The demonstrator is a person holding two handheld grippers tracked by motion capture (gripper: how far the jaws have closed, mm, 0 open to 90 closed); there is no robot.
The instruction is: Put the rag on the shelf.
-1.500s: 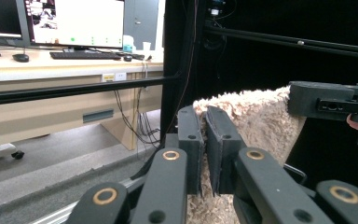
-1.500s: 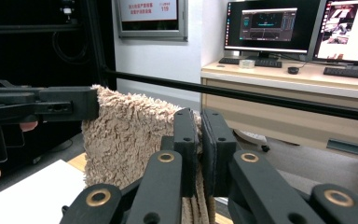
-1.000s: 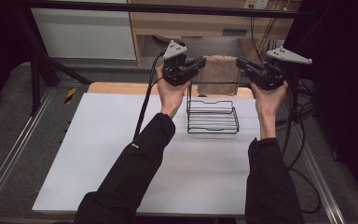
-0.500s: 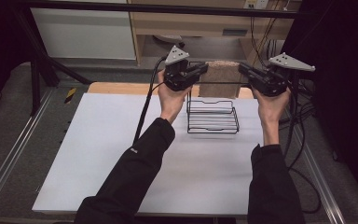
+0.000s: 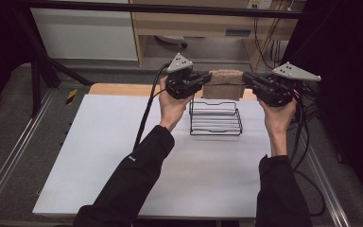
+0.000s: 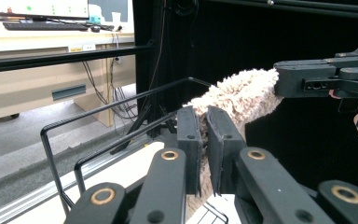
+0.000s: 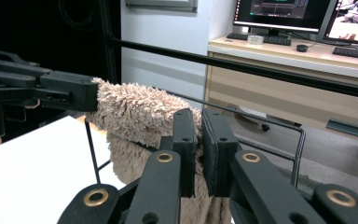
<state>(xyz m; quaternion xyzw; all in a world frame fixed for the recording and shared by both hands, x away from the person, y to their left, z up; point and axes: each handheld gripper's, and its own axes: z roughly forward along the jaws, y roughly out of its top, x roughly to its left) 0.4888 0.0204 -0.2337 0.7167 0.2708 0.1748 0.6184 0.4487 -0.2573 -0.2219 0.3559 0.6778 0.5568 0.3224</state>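
Holding: both grippers pinch one fluffy beige towel (image 5: pixel 223 84) and keep it stretched above the far edge of the table (image 5: pixel 99 156).
Left gripper (image 5: pixel 202 81): jaws clamped on the towel's left end; in the left gripper view the pile is squeezed between the two black pads (image 6: pixel 188 135).
Right gripper (image 5: pixel 249 81): jaws clamped on the towel's right end, fabric bunched between its pads (image 7: pixel 214 140).
Why two grips: one at each end keeps the cloth spread and level, so it hangs as a flat sheet instead of a bundle.
Towel: in the air between the hands, its lower part hanging down behind the rack, near the table's far edge.
Wire rack (image 5: pixel 216 117): black, standing on the white table top just below and in front of the towel, bars bare.
Likely aim: draping the towel over the rack's top bar; this is a guess from how it is held.
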